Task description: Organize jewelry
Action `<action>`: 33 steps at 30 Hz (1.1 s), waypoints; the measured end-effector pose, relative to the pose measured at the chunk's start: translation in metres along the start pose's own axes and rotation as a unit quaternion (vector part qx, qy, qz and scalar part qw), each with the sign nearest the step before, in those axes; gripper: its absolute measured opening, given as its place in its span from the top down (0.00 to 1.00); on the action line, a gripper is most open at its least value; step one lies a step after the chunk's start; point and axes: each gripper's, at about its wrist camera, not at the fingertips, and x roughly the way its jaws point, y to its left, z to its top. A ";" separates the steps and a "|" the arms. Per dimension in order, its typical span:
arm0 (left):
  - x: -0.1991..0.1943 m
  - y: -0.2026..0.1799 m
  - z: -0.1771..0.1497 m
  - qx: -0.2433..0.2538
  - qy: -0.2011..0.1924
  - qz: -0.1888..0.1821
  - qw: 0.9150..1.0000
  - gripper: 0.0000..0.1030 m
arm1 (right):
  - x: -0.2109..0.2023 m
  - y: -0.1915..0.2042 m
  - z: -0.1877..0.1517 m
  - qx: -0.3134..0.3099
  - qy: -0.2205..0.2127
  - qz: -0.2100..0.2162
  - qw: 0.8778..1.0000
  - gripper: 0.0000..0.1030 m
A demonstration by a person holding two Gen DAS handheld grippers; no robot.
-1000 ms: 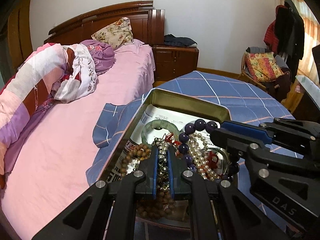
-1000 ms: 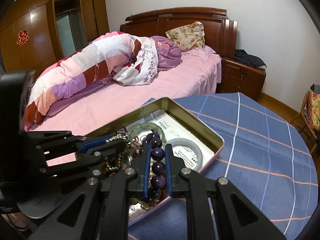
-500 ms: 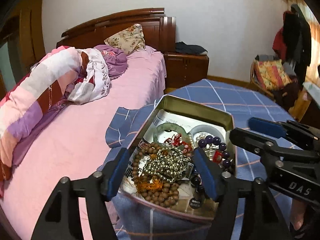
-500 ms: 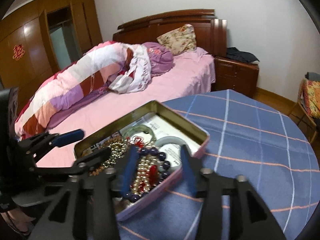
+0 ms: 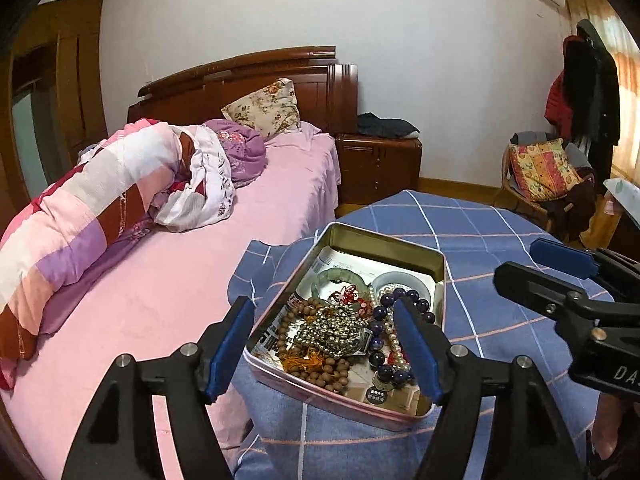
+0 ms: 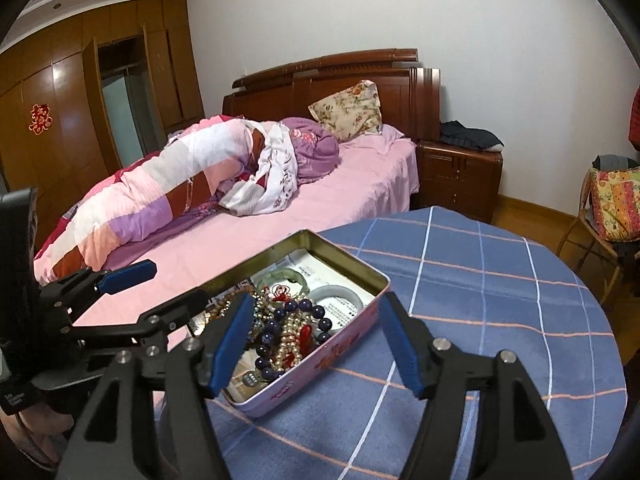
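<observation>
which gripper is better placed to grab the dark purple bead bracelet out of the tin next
Right, probably. The right gripper is open with the purple bead bracelet lying between its fingers' line in the tin. The left gripper, also open, frames the silver bead chain instead.

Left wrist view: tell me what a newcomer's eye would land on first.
First, the open tin on the blue checked tablecloth, heaped with tangled jewelry: dark purple beads, brown wooden beads and a green bangle. Next, the left gripper spread wide over it, then the pink bed alongside with its rolled quilt.
</observation>
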 end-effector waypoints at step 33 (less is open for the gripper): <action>-0.007 0.005 0.001 -0.008 -0.005 0.004 1.000 0.29 | -0.005 0.005 -0.002 0.000 -0.002 0.003 1.000 0.30</action>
